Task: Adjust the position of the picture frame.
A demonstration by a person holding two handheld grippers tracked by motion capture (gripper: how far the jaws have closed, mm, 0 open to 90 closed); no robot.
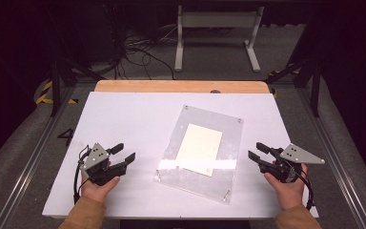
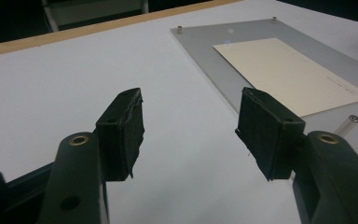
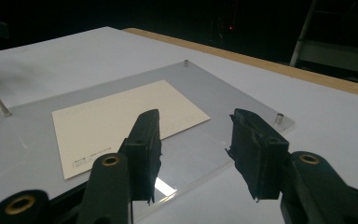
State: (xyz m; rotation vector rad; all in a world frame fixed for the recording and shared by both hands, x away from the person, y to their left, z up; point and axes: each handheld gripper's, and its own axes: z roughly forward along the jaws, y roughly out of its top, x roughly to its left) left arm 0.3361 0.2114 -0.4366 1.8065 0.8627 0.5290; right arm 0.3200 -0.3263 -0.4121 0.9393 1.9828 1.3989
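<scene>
Between your two grippers lies the clear acrylic plate [image 1: 202,152] with a cream card [image 1: 199,149] on it, flat on the white table [image 1: 124,119] in a dark room. Your left gripper [image 1: 125,154] and right gripper [image 1: 256,150] both stand apart, holding nothing. The right gripper view shows small print on the card's corner. Bare white table lies around each gripper.

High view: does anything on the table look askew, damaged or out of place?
The clear acrylic plate lies turned at an angle to the white table edges, and the cream card lies rotated with it. Both grippers are open and empty. Nothing looks damaged or spilled.
</scene>
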